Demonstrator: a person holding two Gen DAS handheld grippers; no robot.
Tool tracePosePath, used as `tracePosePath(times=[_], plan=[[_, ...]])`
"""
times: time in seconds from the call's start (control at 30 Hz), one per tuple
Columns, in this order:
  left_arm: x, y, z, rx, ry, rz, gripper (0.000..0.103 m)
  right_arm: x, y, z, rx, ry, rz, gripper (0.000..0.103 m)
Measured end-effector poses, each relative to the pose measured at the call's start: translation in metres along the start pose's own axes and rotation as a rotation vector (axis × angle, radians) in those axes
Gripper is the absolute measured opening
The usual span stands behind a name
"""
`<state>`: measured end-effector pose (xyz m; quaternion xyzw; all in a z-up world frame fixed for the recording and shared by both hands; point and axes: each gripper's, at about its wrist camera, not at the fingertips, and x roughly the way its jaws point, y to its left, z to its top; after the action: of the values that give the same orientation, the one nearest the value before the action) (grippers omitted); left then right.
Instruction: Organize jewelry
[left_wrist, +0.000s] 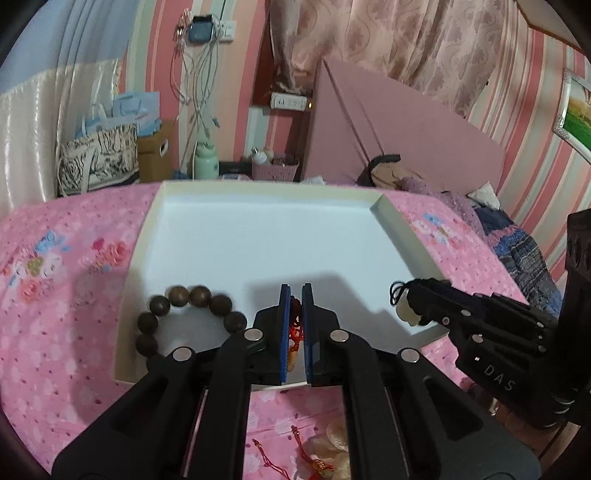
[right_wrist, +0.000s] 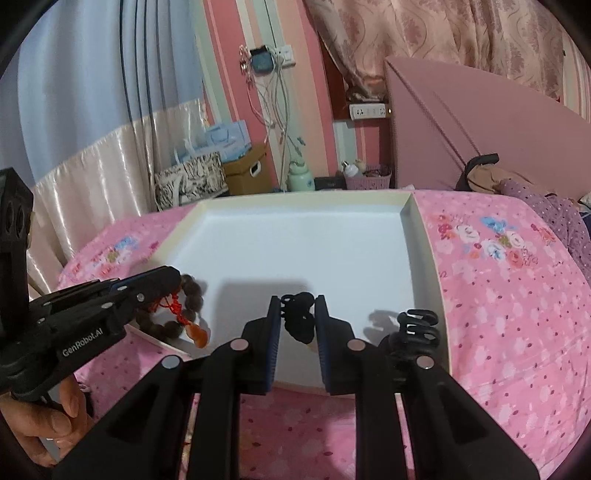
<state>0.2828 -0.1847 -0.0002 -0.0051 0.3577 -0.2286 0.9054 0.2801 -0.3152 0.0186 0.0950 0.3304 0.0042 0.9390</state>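
Note:
A shallow white tray (left_wrist: 280, 236) lies on a pink floral bedspread. A brown bead bracelet (left_wrist: 184, 314) rests in its near left corner; it also shows in the right wrist view (right_wrist: 190, 299). My left gripper (left_wrist: 296, 295) is shut on a red knotted cord with an orange pendant (right_wrist: 197, 334), hanging just above the tray. My right gripper (right_wrist: 298, 302) is shut on a black cord pendant (right_wrist: 300, 319) with a pale stone (left_wrist: 408, 314), over the tray's near right part. A black claw hair clip (right_wrist: 417, 326) lies in the tray's near right corner.
More red-cord charms and pale shell pieces (left_wrist: 328, 450) lie on the bedspread in front of the tray. A pink headboard (left_wrist: 399, 122), clothes (left_wrist: 491, 221) and bags (left_wrist: 96, 158) surround the bed. A hand (right_wrist: 44, 424) holds the left gripper.

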Motion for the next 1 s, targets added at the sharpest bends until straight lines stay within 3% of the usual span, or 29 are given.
tracePosePath(times=[0.4, 0.8, 0.87, 0.93, 1.0], plan=[[0.027, 0.013, -0.012, -0.016, 0.059, 0.037, 0.004, 0.032, 0.0, -0.015, -0.013, 0.077, -0.05, 0.018], [0.041, 0.01, -0.016, -0.014, 0.092, 0.023, 0.005, 0.023, -0.009, -0.016, 0.026, 0.051, -0.028, 0.021], [0.038, 0.013, -0.017, -0.025, 0.083, 0.023, 0.012, 0.019, -0.01, -0.016, 0.036, 0.039, -0.016, 0.021], [0.035, 0.014, -0.015, -0.028, 0.068, 0.045, 0.037, 0.014, -0.011, -0.015, 0.036, 0.025, -0.022, 0.021], [0.029, 0.016, -0.012, -0.014, 0.049, 0.074, 0.037, 0.01, -0.013, -0.014, 0.039, 0.016, -0.037, 0.021]])
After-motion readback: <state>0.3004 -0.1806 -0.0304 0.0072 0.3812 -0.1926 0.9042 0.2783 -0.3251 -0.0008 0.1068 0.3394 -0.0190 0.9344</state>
